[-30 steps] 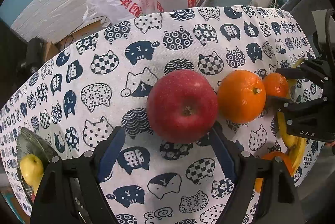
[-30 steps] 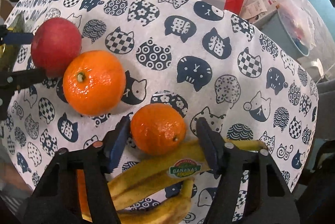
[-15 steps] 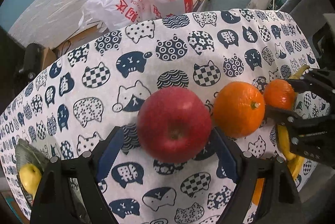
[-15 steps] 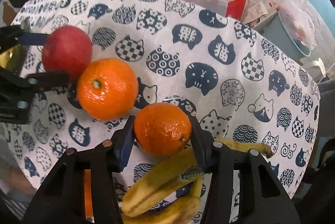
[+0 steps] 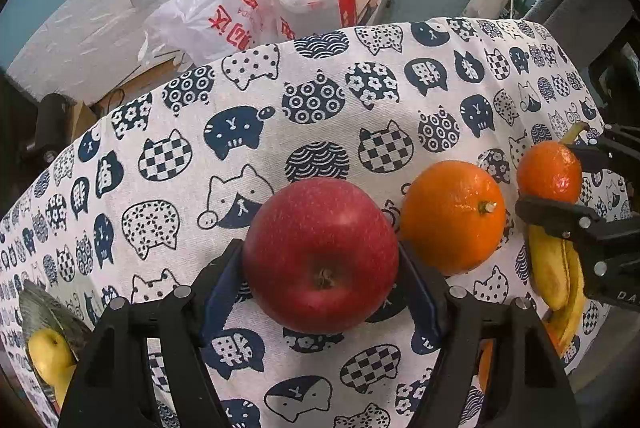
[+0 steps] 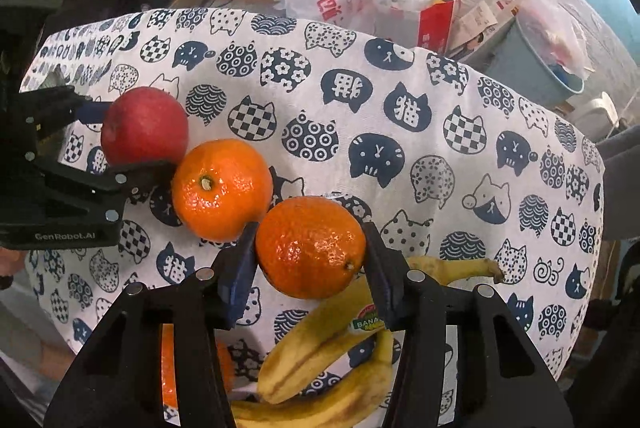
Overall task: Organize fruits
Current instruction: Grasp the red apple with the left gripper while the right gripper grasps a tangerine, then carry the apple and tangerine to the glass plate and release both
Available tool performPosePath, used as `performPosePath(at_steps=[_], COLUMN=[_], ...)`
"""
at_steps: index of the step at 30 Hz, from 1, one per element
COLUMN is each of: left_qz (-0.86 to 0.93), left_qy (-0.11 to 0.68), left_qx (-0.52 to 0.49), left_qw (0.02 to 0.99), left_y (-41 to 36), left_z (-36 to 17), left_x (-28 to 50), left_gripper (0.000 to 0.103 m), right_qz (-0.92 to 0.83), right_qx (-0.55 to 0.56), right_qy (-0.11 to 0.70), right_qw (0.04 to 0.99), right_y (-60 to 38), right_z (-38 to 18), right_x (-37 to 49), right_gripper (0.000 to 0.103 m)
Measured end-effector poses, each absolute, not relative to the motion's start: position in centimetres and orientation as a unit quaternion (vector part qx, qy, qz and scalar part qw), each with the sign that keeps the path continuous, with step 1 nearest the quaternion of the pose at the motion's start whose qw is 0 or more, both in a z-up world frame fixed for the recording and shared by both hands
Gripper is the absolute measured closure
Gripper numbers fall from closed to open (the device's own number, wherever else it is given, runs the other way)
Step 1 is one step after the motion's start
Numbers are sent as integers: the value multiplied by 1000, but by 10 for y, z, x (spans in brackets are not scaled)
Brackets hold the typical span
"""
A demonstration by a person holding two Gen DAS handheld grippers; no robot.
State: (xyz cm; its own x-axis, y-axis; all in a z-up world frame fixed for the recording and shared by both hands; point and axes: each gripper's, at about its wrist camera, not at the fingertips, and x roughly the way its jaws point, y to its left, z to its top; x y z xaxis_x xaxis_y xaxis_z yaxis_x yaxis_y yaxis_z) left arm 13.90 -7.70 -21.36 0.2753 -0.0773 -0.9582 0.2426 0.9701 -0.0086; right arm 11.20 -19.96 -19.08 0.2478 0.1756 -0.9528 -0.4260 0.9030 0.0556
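A red apple (image 5: 320, 252) rests on the cat-print tablecloth (image 5: 320, 87). My left gripper (image 5: 320, 262) points down over it, jaws closing, with both blue pads touching the apple's sides. To its right a large orange (image 5: 452, 218) touches the apple. My right gripper (image 6: 310, 240) is shut on a smaller orange (image 6: 310, 248), held just above the yellow bananas (image 6: 320, 368). The right wrist view also shows the apple (image 6: 144, 123) inside the left gripper (image 6: 116, 135), with the large orange (image 6: 222, 187) against it.
Another orange (image 6: 168, 368) lies partly hidden under my right gripper's left finger. A grey dish (image 5: 36, 304) holding a yellow fruit (image 5: 44, 352) sits at the table's left edge. Behind the table are a white plastic bag (image 5: 212, 23), a red box and a bin.
My left jaws came down around the apple and closed onto its sides. The right jaws shut on the small orange and raised it slightly off the bananas.
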Motion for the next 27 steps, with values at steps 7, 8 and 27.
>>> performPosePath(at_steps=[7,8,27], left_qz=[-90,-90,-69], left_qy=[589,587,560], left_qx=[72,68,28], left_qw=[800,802,825], left_y=[-68,-66,-19], left_z=[-204,-202,-142], left_x=[122,120,64], left_gripper=[28,28,28], right_qz=[196,197,247], right_qx=[-102,-101,-105], right_qy=[568,565,516], right_qw=[793,795,813], right_y=[-196,-194,-137], right_z=[-179,-177,-131], right_x=[111,111,94], right_gripper=[53,53,53])
